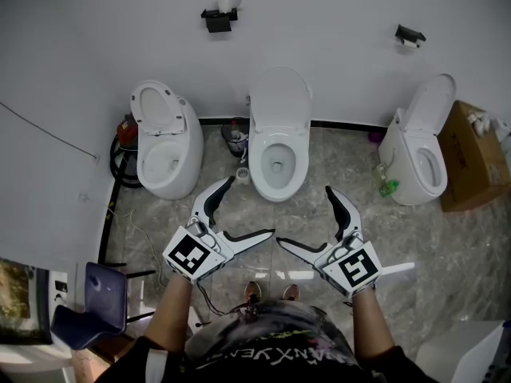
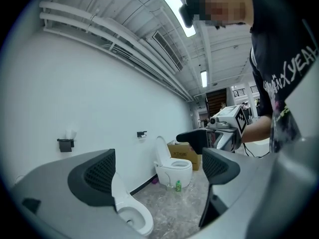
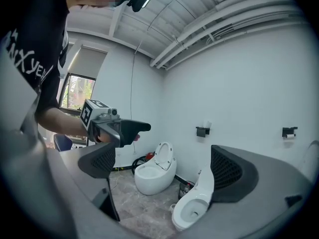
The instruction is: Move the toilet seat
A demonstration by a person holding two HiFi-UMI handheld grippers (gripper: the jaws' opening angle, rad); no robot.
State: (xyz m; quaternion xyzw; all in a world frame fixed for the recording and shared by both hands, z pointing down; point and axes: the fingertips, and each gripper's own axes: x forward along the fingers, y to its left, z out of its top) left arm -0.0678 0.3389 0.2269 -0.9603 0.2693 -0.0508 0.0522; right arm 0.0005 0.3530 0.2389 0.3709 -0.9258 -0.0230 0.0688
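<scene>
Middle toilet (image 1: pixel 278 166) stood on the floor at the back wall. Its toilet seat (image 1: pixel 279 102) was raised and leaned back toward the wall. The left gripper (image 1: pixel 251 206) and right gripper (image 1: pixel 303 214) hung level just short of the bowl. Both had jaws wide apart, nothing between them. Two other toilets, left (image 1: pixel 164 158) and right (image 1: pixel 415 162), flanked it along the wall.

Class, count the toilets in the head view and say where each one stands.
3. The left toilet stands at the picture's left, the middle toilet in the centre, the right toilet beside the cardboard box. All lids are up; none looks hidden.
</scene>
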